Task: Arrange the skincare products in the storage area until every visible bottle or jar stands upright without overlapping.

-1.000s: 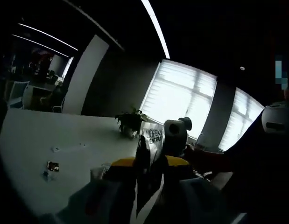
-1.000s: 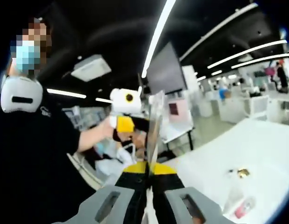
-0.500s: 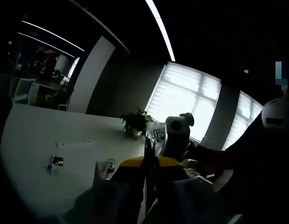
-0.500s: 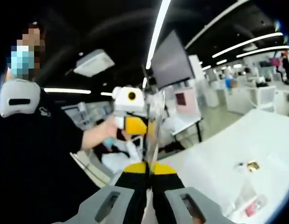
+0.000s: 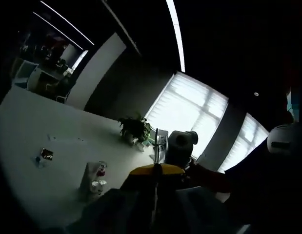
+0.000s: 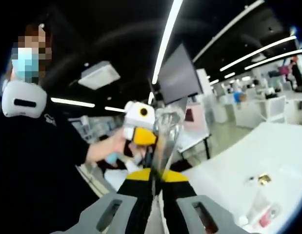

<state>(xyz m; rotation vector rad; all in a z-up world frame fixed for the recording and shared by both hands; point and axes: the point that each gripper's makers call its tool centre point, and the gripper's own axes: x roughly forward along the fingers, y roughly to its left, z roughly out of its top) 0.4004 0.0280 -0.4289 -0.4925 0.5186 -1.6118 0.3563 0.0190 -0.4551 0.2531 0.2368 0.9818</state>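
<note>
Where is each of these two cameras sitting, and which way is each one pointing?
Left gripper view: rides on the left gripper, looking along its closed jaws over a white table toward bright windows and a potted plant; the right gripper and the person's forearm enter from the right.
Right gripper view: rides on the right gripper, aimed back at the person, whose hand holds the left gripper; an office lies behind.
Shared: both grippers pinch one clear plastic package, and both show the table.

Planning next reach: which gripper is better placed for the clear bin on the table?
Left, probably: clear bin lies close beside the left gripper; farther off from right gripper. Both grip the clear pack.
</note>
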